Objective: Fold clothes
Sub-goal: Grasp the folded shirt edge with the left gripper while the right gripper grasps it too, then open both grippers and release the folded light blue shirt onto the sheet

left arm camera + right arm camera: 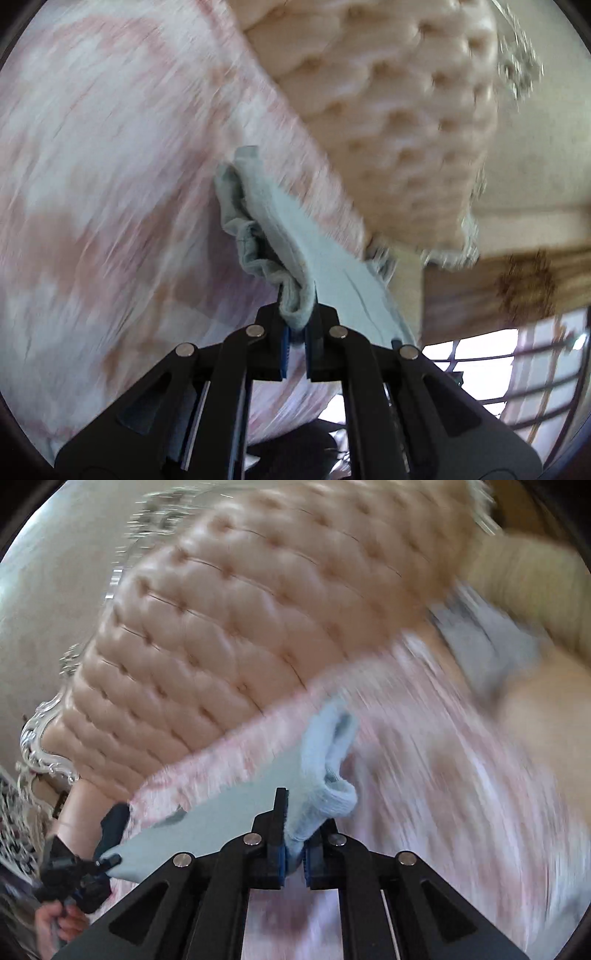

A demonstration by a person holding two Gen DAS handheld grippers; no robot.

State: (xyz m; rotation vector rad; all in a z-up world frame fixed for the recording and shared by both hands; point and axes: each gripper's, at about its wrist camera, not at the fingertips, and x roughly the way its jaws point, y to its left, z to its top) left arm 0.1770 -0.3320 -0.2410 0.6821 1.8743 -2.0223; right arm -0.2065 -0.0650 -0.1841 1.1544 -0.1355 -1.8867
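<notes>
We held the pale blue garment taut between both grippers, above the bed

Our left gripper [295, 328] had its fingers clamped on a bunched corner of the pale blue garment [295, 236], and our right gripper [295, 842] pinched another gathered corner the same way — two holds well apart, so the cloth [221, 812] spanned flat between them instead of sagging. It hung over the pink patterned bedspread [110, 184], near the tufted headboard [240, 609], likely so that it could be laid down smooth for a fold; both views were blurred with motion. From the right wrist we saw the left gripper [107, 860] at the far corner — whether a fold was already in the cloth we could not tell
</notes>
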